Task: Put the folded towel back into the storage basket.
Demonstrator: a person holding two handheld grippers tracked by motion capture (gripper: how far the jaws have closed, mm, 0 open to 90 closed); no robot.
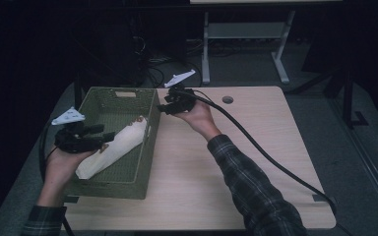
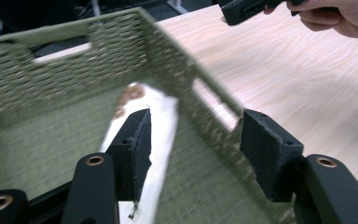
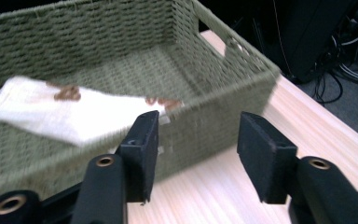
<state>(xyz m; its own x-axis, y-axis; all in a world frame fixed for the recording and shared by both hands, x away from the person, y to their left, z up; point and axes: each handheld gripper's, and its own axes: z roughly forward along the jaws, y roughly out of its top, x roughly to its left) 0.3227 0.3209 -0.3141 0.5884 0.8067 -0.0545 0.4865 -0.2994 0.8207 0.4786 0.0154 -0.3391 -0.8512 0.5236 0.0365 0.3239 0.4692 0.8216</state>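
Observation:
A green woven basket (image 1: 109, 189) stands on the left part of the wooden table (image 1: 256, 128). A white folded cloth (image 1: 113, 145) with brown marks lies slanted inside it, its far end resting against the right wall. My left gripper (image 1: 104, 132) hovers at the basket's left side, open, its pads apart above the cloth (image 2: 164, 122) with nothing pinched. My right gripper (image 1: 161, 105) is held just outside the basket's far right corner, open and empty. In the right gripper view its jaws (image 3: 198, 140) frame the basket wall (image 3: 223, 100), with the cloth (image 3: 51, 112) beyond it.
Light bare wood lies to the right of the basket, with a round cable hole (image 1: 228, 100) near the far edge. A thick black cable (image 1: 266, 152) trails from the right gripper across the table to its front right corner. A grey desk frame (image 1: 206, 54) stands on the floor behind.

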